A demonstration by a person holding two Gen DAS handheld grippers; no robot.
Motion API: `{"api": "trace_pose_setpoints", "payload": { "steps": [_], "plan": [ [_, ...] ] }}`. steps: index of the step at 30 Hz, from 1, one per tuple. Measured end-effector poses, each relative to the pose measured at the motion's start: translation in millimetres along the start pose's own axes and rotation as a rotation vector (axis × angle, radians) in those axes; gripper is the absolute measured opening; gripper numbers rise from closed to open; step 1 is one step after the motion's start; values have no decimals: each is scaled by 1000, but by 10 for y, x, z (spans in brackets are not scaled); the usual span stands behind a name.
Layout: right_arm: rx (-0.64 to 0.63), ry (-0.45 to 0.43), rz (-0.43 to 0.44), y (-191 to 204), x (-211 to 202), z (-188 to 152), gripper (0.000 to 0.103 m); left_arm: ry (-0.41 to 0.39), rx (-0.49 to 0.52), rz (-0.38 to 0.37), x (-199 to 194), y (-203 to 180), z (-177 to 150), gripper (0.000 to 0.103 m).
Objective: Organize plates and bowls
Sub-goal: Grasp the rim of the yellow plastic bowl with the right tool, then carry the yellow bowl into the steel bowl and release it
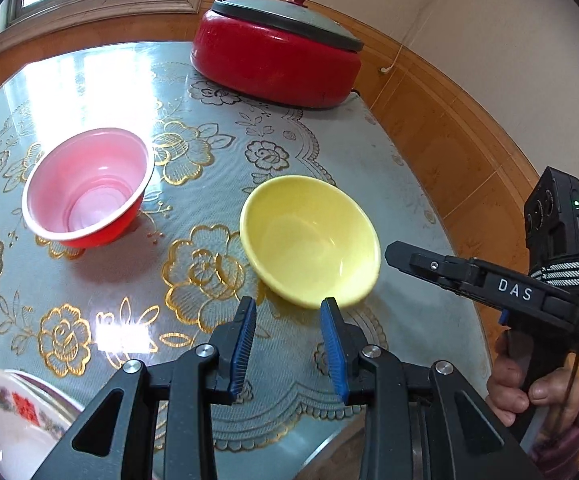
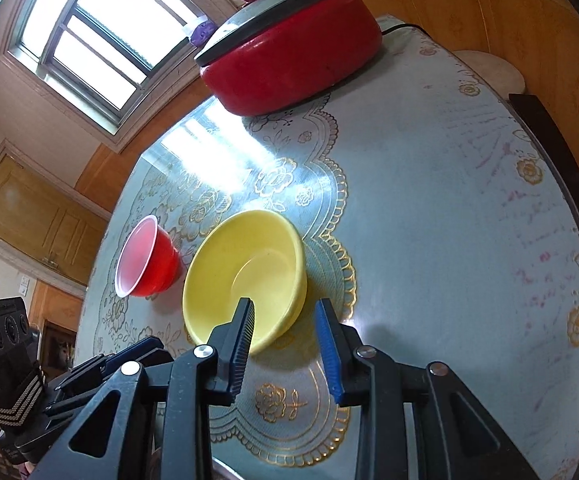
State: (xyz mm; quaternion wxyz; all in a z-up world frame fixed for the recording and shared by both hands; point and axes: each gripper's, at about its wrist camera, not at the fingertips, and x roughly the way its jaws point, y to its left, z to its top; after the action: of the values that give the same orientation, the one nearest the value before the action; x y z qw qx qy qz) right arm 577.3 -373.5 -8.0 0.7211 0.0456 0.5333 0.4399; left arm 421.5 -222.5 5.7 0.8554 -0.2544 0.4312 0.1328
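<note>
A yellow bowl (image 1: 311,240) stands upright on the table, just beyond my left gripper (image 1: 289,306), which is open and empty. A red bowl with a pink inside (image 1: 89,188) stands to its left. In the right wrist view the yellow bowl (image 2: 245,276) sits just ahead and left of my right gripper (image 2: 285,308), which is open; its left finger is in front of the bowl's near rim. The red bowl (image 2: 145,258) is further left. The right gripper (image 1: 409,258) also shows in the left wrist view, to the right of the yellow bowl.
A red electric pot with a grey lid (image 1: 277,48) stands at the table's far side. White patterned plates (image 1: 13,408) lie at the near left corner. The table (image 2: 449,220) has a glossy floral cover, and its edge runs along the right.
</note>
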Motion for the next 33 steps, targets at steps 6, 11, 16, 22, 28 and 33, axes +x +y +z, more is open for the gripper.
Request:
{"api": "trace_pose_setpoints", "payload": {
  "steps": [6,11,16,22,28,33],
  "plan": [
    [-21,24,-30,-23,153,66,19,20,-6,9,212,-7,134,19],
    [-38,42,-28,-26,233,70,14,30,-37,-2,331,50,201,20],
    [-67,22,-42,39,167,46,13,43,-35,-24,345,88,200,19],
    [-85,3,-10,130,-16,-78,10,-3,19,-84,110,-33,80,17],
    [-76,-14,-53,126,-77,-214,7,-39,51,-80,-92,-99,-46,17],
    [-43,0,-91,25,-66,-264,6,6,-23,-24,-18,90,-56,36]
  ]
}}
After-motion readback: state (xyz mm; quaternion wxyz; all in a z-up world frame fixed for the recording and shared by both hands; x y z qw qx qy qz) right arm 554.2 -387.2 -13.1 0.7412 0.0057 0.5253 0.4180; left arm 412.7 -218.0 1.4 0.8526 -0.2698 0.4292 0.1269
